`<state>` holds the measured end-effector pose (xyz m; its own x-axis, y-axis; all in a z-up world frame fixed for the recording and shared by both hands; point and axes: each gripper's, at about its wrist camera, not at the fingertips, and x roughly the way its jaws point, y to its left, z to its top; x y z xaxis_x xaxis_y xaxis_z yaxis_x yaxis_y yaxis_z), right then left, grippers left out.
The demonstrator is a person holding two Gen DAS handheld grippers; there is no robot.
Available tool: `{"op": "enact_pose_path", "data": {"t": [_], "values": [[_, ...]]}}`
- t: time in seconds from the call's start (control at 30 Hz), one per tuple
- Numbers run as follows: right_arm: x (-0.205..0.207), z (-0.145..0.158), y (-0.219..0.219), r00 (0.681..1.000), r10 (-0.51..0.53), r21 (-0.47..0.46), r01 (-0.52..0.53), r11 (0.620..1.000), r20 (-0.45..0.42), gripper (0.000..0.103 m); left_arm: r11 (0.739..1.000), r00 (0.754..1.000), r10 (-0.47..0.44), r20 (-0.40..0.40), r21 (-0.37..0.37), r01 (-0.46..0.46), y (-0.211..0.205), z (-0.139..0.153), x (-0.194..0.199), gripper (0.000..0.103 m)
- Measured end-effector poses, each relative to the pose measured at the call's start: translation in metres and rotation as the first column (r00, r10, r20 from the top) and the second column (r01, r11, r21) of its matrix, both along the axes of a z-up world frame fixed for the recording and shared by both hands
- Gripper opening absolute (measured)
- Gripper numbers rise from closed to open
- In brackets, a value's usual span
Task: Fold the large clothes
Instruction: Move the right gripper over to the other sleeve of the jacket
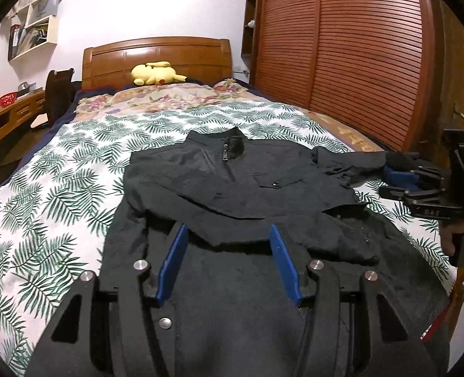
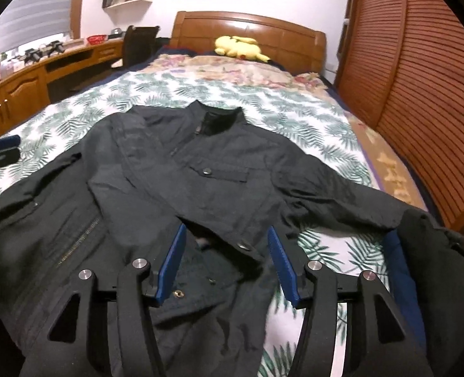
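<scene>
Right now a dark jacket (image 1: 232, 188) lies face up on a bed (image 1: 59, 188) covered by a white sheet printed with green leaves. Its stand-up collar (image 1: 232, 144) points toward the wooden headboard (image 1: 156, 59), and its zip is closed at the neck. 1 sleeve is already folded in across the chest, its cuff end lying on the front panel in the left wrist view. The other sleeve (image 2: 341, 198) stretches out sideways toward the wardrobe side of the bed, ending in a bunched cuff at the right edge of the right wrist view.

The left gripper (image 1: 228, 235) hovers over the lower front of the jacket with its 2 blue pads apart; nothing sits clamped between them, only the fabric lying flat beneath. The right gripper (image 2: 227, 235) also has its blue pads spread and released, above the hem area where the jacket's edge and a snap button (image 2: 242, 245) show; no cloth is pinched. In the left wrist view the right gripper (image 1: 401, 177) appears at the far right, close to the end of the outstretched sleeve, with a hand (image 1: 461, 238) on its grip.

A yellow plush toy (image 1: 156, 73) rests by the headboard, beyond a floral pillow (image 1: 169, 94). A slatted wooden wardrobe (image 1: 357, 47) stands along 1 side, and a wooden desk (image 2: 43, 69) along the other.
</scene>
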<state>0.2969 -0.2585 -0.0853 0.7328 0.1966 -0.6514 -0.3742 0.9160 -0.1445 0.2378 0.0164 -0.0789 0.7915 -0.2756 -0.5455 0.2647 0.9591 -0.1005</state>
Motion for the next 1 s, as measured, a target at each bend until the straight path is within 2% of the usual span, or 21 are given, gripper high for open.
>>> {"op": "enact_pose_path", "data": {"t": [0.2, 0.43, 0.53, 0.73, 0.83, 1.0], "values": [[0.027, -0.019, 0.019, 0.998, 0.043, 0.002, -0.043, 0.999, -0.048, 0.055, 1.0, 1.0, -0.019, -0.003, -0.006, 0.019, -0.014, -0.003, 0.007, 0.054], [0.073, -0.041, 0.02, 0.992, 0.014, 0.016, -0.012, 1.0, -0.125, 0.055, 0.999, 0.999, -0.039, -0.011, -0.01, 0.039, -0.028, -0.007, 0.016, 0.054], [0.085, -0.055, 0.015, 0.982, 0.015, 0.037, -0.009, 0.999, -0.188, 0.051, 0.999, 0.999, -0.051, -0.017, -0.021, 0.05, -0.033, -0.009, 0.02, 0.054], [0.078, -0.086, 0.016, 0.95, 0.077, 0.061, -0.062, 0.996, -0.303, 0.048, 0.998, 0.998, -0.062, -0.019, -0.031, 0.061, -0.04, -0.011, 0.027, 0.054], [0.071, -0.093, 0.02, 0.948, 0.091, 0.035, -0.085, 0.996, -0.305, 0.049, 0.997, 0.997, -0.068, -0.019, -0.037, 0.067, -0.044, -0.013, 0.029, 0.055], [0.068, -0.085, 0.015, 0.947, 0.099, 0.054, -0.087, 0.995, -0.306, 0.048, 0.997, 0.998, -0.065, -0.028, -0.04, 0.063, -0.045, -0.016, 0.032, 0.055]]}}
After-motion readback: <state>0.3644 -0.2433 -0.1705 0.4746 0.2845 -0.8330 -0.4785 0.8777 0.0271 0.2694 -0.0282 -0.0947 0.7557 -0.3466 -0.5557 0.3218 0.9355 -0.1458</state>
